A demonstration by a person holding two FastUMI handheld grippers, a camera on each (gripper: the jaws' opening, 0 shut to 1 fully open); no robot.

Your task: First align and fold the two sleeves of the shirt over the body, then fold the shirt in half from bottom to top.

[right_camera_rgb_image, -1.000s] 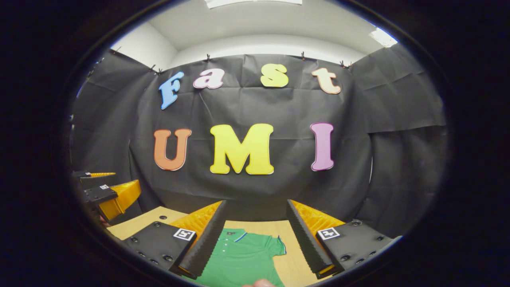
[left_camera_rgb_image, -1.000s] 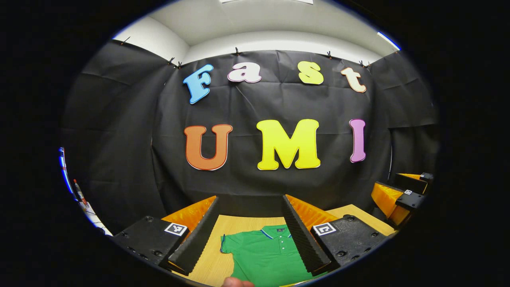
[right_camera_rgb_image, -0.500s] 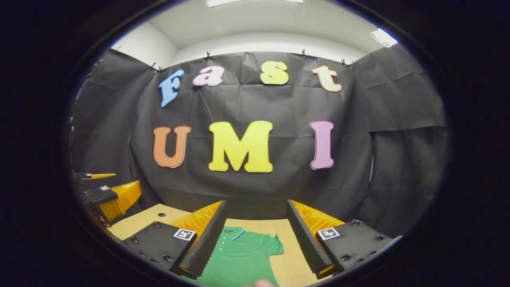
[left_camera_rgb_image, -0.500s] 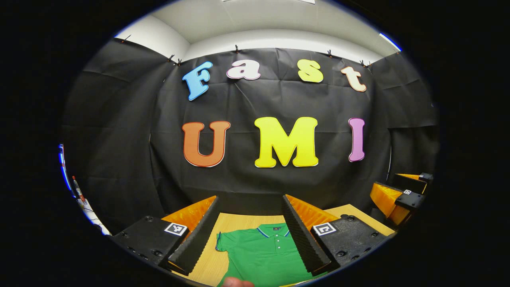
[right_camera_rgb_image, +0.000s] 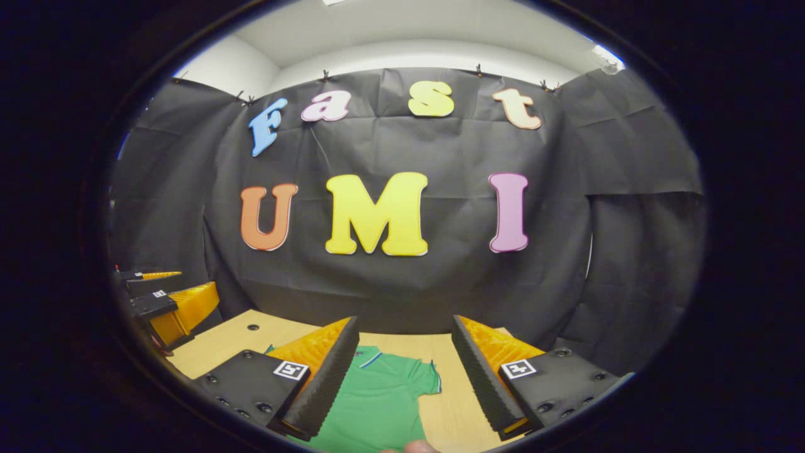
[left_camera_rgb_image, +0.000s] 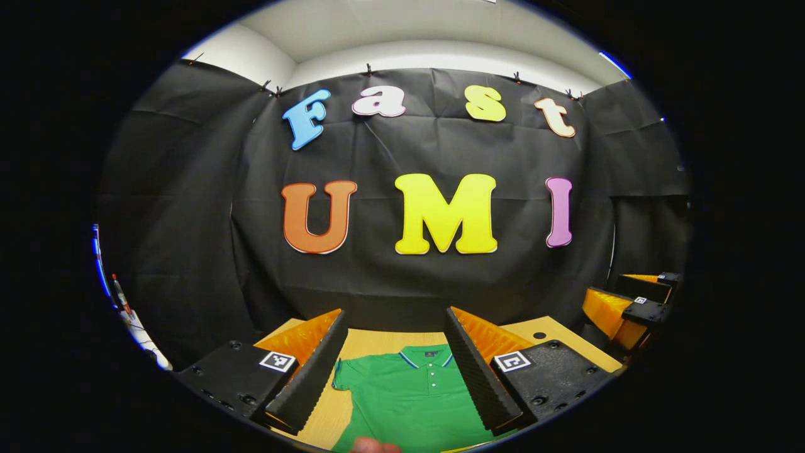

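A green polo shirt (left_camera_rgb_image: 409,396) lies flat on the wooden table (left_camera_rgb_image: 371,343), collar toward the wall, blue trim on collar and sleeves. In the left gripper view my left gripper (left_camera_rgb_image: 395,312) is open above it, with the collar and one spread sleeve (left_camera_rgb_image: 344,375) between its fingers. The right gripper view has my right gripper (right_camera_rgb_image: 404,318) open above the shirt (right_camera_rgb_image: 377,402), whose other sleeve (right_camera_rgb_image: 427,380) lies spread out. Neither gripper touches the cloth. Each gripper appears in the other's view: the right gripper (left_camera_rgb_image: 604,289) and the left gripper (right_camera_rgb_image: 198,282), side by side.
The black cloth wall rises right behind the table's far edge. A small hole (right_camera_rgb_image: 253,327) marks the tabletop. Part of a hand (left_camera_rgb_image: 374,445) shows at the bottom edge. Cables and a pen (left_camera_rgb_image: 122,302) sit at the far left.
Both views have tipped downward: the wall has slid up, and more of the table and shirt has come into sight. Both grippers have stayed open.
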